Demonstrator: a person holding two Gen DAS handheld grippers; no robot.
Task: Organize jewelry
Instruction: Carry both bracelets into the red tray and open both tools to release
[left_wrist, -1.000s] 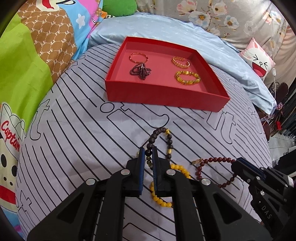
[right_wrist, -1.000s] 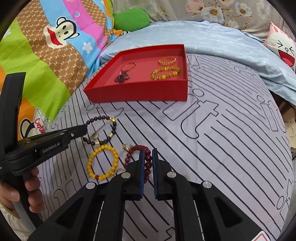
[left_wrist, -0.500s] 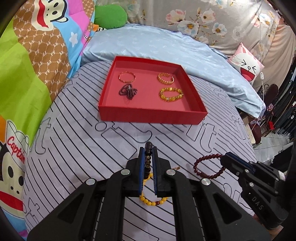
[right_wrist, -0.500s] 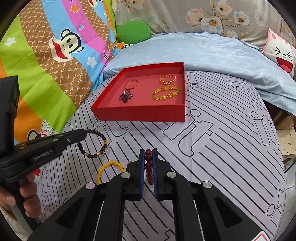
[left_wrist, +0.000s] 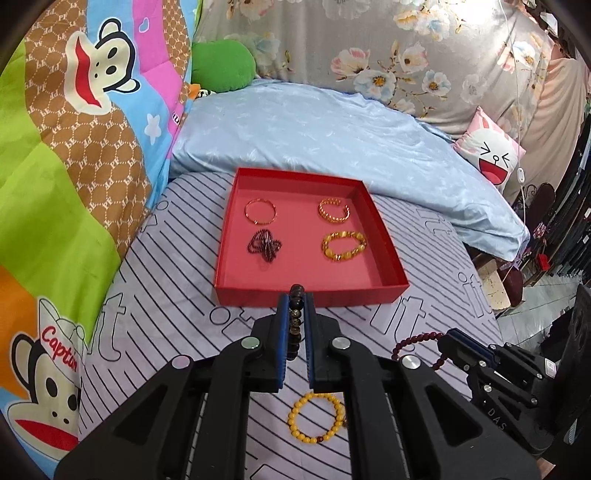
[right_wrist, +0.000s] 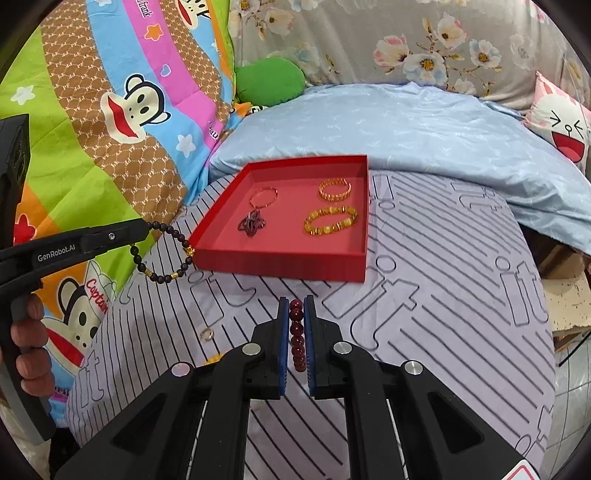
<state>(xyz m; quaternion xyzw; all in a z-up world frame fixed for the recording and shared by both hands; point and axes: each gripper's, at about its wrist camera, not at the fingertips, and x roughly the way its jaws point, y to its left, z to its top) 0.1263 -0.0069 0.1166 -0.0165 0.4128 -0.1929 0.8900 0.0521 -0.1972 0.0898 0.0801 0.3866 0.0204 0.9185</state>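
My left gripper (left_wrist: 296, 301) is shut on a dark bead bracelet (left_wrist: 296, 321), which hangs off its tip in the right wrist view (right_wrist: 168, 254), above the striped bedspread and just short of the red tray (left_wrist: 310, 295). My right gripper (right_wrist: 296, 306) is shut on a dark red bead bracelet (right_wrist: 296, 341), whose loop also shows in the left wrist view (left_wrist: 413, 341). The red tray (right_wrist: 280, 260) holds several bracelets, gold and amber ones (left_wrist: 343, 245) and a dark tangled one (left_wrist: 264, 246). A yellow bead bracelet (left_wrist: 317, 421) lies on the bed below my left gripper.
A light blue quilt (left_wrist: 332, 125) lies behind the tray. A colourful cartoon blanket (left_wrist: 66, 155) rises on the left, with a green cushion (left_wrist: 221, 66) and a pink-and-white pillow (left_wrist: 491, 155) at the back. A small ring (right_wrist: 207, 334) lies on the bedspread. The bed edge drops off at right.
Both grippers have risen off the bed, each lifting its bracelet clear of the bedspread. The yellow bracelet stays where it lay.
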